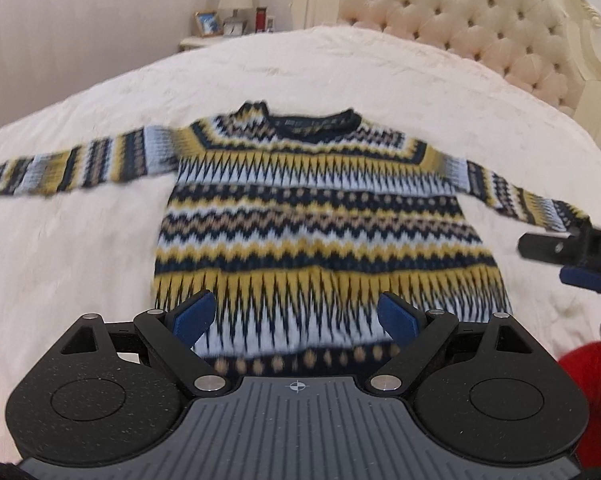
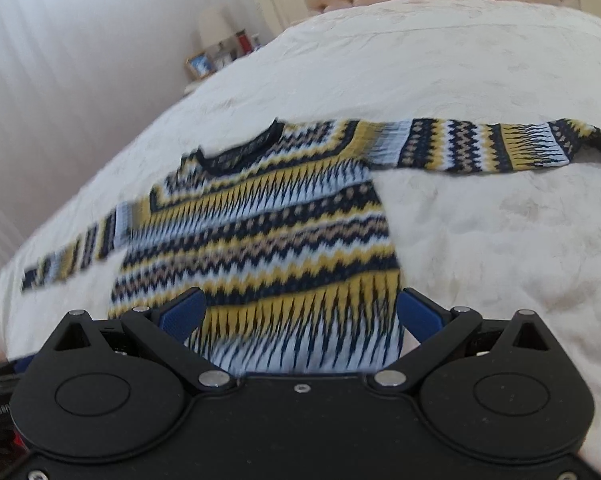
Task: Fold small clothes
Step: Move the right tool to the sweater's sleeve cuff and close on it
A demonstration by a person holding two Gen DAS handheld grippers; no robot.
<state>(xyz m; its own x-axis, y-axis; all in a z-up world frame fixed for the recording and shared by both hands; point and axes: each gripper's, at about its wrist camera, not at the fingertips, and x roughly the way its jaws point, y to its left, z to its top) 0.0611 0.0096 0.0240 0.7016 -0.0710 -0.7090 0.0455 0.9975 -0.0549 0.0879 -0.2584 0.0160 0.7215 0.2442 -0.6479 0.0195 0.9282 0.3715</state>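
A small knitted sweater (image 1: 320,216) with navy, yellow, white and tan zigzag bands lies flat on the white bed (image 1: 80,248), collar away from me and both sleeves spread out sideways. My left gripper (image 1: 296,316) hovers over its hem, jaws wide open, nothing between the blue pads. From the right wrist view the same sweater (image 2: 260,240) lies slanted, its right sleeve stretching far right. My right gripper (image 2: 300,316) stands open above the hem's right corner, holding nothing. It also shows at the right edge of the left wrist view as the right gripper (image 1: 572,256), near the sleeve's cuff.
A tufted cream headboard (image 1: 480,28) rises behind the bed. A nightstand (image 1: 204,42) with a lamp, a picture frame and small items stands at the back left by the wall. Something red (image 1: 580,376) sits at the lower right near me.
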